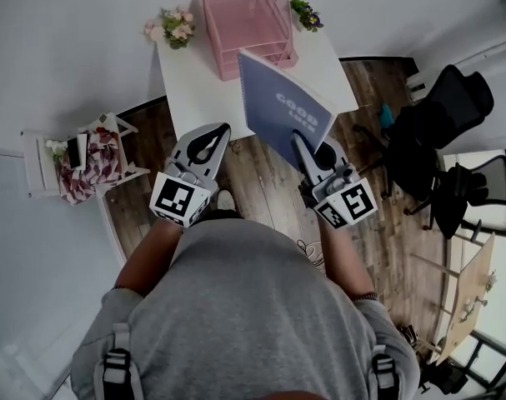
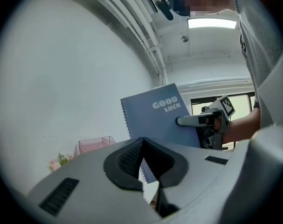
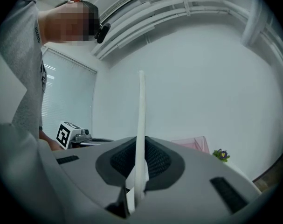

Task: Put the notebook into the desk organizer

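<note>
A blue spiral notebook [image 1: 282,111] printed "GOOD LUCK" stands upright on its edge in the air, over the near edge of the white table [image 1: 194,82]. My right gripper [image 1: 298,140] is shut on its lower corner. In the right gripper view the notebook [image 3: 141,125] shows edge-on as a thin white line between the pads. The left gripper view has the notebook's cover [image 2: 155,115] with my right gripper [image 2: 202,120] on it. My left gripper [image 1: 222,130] hovers to its left, shut and empty. The pink wire desk organizer [image 1: 246,23] stands at the table's far edge.
Small flower bunches [image 1: 173,27] [image 1: 307,13] flank the organizer. Black office chairs [image 1: 444,115] stand to the right on the wood floor. A white rack with patterned cloth [image 1: 86,161] is on the left. A wooden tabletop [image 1: 469,298] leans at the lower right.
</note>
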Tool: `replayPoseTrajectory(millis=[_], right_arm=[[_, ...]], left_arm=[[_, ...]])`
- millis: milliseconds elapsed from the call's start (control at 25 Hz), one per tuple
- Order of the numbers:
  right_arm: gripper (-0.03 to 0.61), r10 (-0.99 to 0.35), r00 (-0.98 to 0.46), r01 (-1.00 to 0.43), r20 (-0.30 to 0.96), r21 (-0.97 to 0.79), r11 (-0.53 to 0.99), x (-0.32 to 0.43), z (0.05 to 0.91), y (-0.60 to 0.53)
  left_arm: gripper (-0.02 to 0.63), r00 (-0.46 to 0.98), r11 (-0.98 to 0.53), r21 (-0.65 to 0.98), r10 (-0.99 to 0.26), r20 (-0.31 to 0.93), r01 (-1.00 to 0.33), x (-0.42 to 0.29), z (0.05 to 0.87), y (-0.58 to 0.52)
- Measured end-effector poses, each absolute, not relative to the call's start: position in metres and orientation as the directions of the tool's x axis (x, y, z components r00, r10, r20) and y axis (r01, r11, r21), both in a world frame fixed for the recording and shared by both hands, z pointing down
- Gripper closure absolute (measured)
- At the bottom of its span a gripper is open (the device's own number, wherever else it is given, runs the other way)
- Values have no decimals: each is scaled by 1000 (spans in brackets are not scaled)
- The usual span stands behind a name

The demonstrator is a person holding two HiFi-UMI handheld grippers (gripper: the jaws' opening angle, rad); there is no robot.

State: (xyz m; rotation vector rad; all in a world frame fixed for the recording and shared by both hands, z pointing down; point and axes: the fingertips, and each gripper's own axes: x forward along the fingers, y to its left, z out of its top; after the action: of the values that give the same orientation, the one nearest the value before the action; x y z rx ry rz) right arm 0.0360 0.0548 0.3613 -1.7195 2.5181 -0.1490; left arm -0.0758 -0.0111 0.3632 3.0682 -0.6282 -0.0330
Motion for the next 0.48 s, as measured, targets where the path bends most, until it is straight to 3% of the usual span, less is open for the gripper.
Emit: replayPoseTrajectory(millis=[480], right_arm=[[540, -905, -426, -892, -5, -164, 421, 85, 371, -50]], left_arm=[[595, 896, -895, 46, -444, -8, -443, -24, 374, -115]])
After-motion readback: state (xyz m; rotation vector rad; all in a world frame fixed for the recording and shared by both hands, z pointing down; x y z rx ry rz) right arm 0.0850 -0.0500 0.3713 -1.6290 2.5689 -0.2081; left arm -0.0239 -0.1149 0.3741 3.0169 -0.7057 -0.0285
